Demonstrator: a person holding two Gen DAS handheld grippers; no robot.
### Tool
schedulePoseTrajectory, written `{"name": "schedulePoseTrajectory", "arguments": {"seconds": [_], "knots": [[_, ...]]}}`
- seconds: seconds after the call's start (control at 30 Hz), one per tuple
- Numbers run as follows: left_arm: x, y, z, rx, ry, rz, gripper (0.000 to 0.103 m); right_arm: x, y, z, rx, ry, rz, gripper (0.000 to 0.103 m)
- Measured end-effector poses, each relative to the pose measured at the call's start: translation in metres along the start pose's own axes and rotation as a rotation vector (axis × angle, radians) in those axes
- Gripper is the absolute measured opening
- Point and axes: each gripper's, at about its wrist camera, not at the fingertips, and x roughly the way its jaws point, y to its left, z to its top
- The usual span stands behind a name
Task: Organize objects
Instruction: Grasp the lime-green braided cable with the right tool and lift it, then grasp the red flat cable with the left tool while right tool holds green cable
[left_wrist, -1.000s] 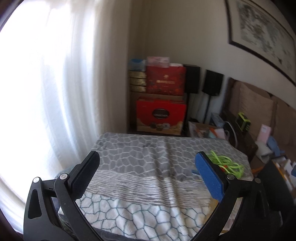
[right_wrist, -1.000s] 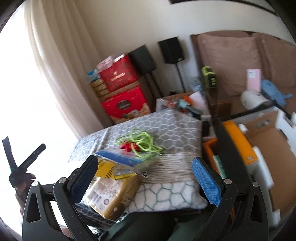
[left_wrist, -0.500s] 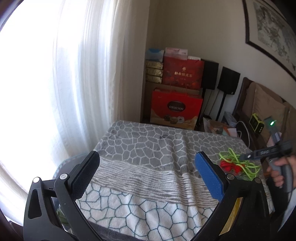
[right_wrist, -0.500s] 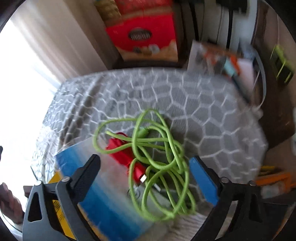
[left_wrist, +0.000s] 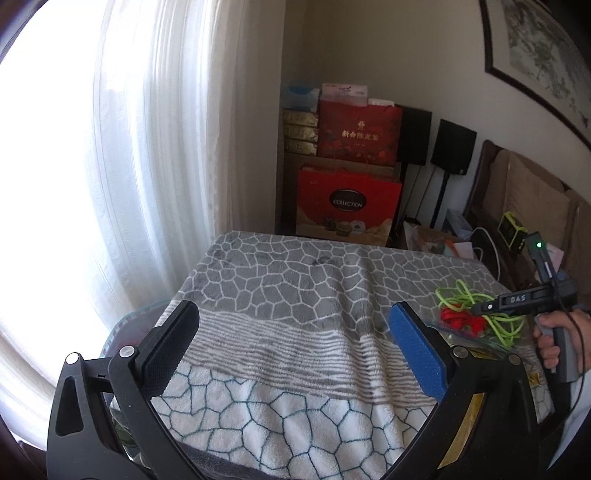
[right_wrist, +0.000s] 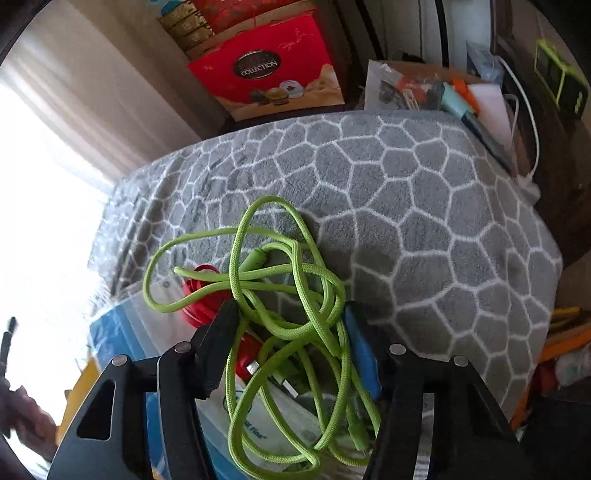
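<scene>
Green cable (right_wrist: 295, 295) — tangled, between closing right gripper (right_wrist: 291, 332) jaws

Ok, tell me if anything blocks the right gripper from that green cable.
Nothing visible does. The right gripper has just been closing, and the green cable already runs between its jaws; only a red cable lies tangled beneath it.

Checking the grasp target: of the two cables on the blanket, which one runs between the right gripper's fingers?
The green cable: its loops fill the gap in the right gripper. The red cable lies mostly beneath it, off toward the black finger.
</scene>
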Motion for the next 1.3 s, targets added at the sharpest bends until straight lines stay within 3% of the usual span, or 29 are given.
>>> {"name": "schedulePoseTrajectory", "arguments": {"seconds": [0.13,0.23,0.33,0.4,0.67,0.83,0.93,1.07,1.2,1.3], "knots": [[-0.006,-0.005,0.004,0.005,-0.018,0.006,0.103,0.01,0.028,0.002,-0.117,0.001,-0.183,0.057],[-0.011,-0.012,0.005,0.033,-0.021,0.011,0.103,0.018,0.032,0.0,-0.161,-0.021,-0.241,0.054],[-0.019,-0.018,0.007,0.053,-0.032,0.015,0.103,0.011,0.031,-0.002,-0.163,-0.041,-0.204,0.023],[-0.024,-0.022,0.009,0.058,-0.04,0.01,0.103,0.006,0.03,-0.003,-0.148,-0.064,-0.204,0.016],[-0.028,-0.057,0.024,0.116,-0.014,-0.06,0.103,-0.041,0.004,-0.008,0.007,-0.216,0.032,0.011],[-0.028,-0.085,0.036,0.125,0.027,-0.174,0.103,-0.058,-0.018,-0.011,0.101,-0.29,0.117,0.011],[-0.014,-0.108,0.044,0.126,0.15,-0.305,0.103,-0.066,-0.041,-0.015,0.181,-0.337,0.143,0.011],[0.016,-0.144,0.049,0.13,0.316,-0.413,0.103,-0.077,-0.072,-0.023,0.297,-0.423,0.101,0.011],[0.063,-0.186,0.043,0.136,0.513,-0.493,0.103,-0.09,-0.087,-0.03,0.354,-0.502,0.078,0.011],[0.095,-0.214,0.036,0.145,0.654,-0.496,0.103,-0.089,-0.088,-0.031,0.352,-0.503,0.063,0.011]]}}
